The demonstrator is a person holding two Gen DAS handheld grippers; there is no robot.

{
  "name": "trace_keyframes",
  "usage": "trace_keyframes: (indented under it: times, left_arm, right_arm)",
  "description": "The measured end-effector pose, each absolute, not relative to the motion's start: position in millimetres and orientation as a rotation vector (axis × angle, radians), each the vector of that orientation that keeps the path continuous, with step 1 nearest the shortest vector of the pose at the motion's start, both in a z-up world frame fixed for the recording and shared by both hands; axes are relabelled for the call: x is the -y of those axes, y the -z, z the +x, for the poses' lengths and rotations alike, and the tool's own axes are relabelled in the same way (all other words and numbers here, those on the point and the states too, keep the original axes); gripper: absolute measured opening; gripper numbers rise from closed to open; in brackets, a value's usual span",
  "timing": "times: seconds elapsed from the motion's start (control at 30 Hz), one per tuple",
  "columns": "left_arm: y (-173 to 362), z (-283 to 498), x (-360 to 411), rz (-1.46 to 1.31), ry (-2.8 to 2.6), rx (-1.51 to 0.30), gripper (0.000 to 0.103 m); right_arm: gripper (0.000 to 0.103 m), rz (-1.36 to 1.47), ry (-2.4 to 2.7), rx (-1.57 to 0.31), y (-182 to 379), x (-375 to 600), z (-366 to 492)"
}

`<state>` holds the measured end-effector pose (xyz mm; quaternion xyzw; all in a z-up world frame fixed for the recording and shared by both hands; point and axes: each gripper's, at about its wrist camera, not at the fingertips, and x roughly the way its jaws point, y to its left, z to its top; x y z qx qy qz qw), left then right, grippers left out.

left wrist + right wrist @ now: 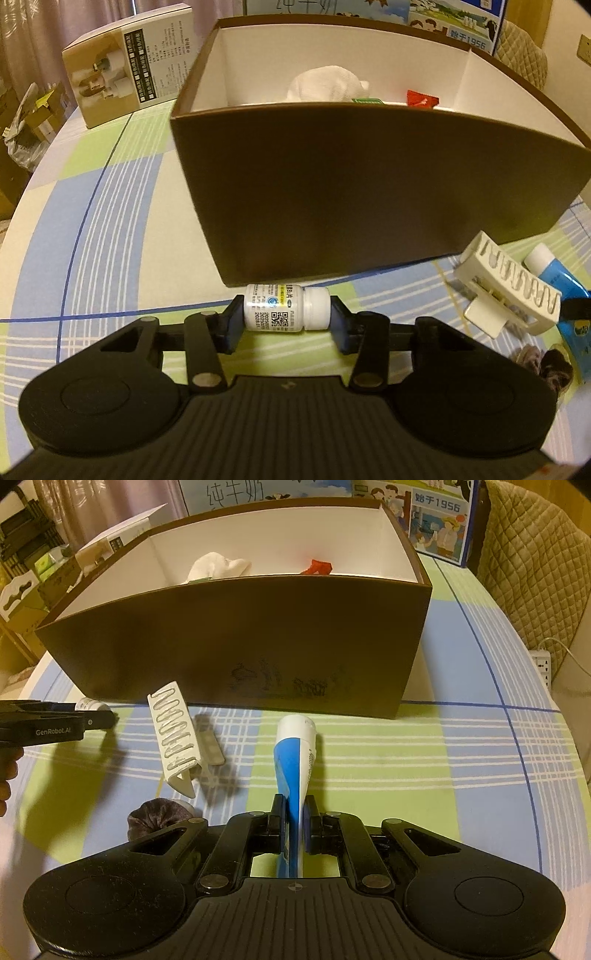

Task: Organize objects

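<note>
Left gripper (286, 319), bottom centre of frame: fingers pinch a white pill bottle (286, 308) lying sideways against the brown box (369, 184) base. Right gripper (294, 821) clamps the flat tail of a blue-white tube (295, 753), cap pointing toward the box. Box contents are mostly hidden behind its near wall.

Brown box (236, 642) walls off the far side, its near wall just beyond the white hair clip (177, 734) and dark scrunchie (159, 818). Open checked tablecloth (461, 768) lies right of the tube (295, 760). Box top is open.
</note>
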<state>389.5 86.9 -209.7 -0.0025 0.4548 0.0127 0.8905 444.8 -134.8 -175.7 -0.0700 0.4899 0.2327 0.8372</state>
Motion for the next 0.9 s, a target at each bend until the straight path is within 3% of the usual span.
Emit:
trace_keyframes:
  times: [0.3, 0.9]
  left_arm:
    - [205.7, 379.6, -72.1, 0.019, 0.023, -0.977, 0.042]
    - [201.1, 373.0, -62.9, -0.016, 0.058, -1.008, 0.042]
  right_arm:
    - [0.019, -0.14, -0.472, -1.061, 181.4, 138.5, 446.6]
    - [0.019, -0.171, -0.529, -0.979, 181.7, 123.1, 436.7]
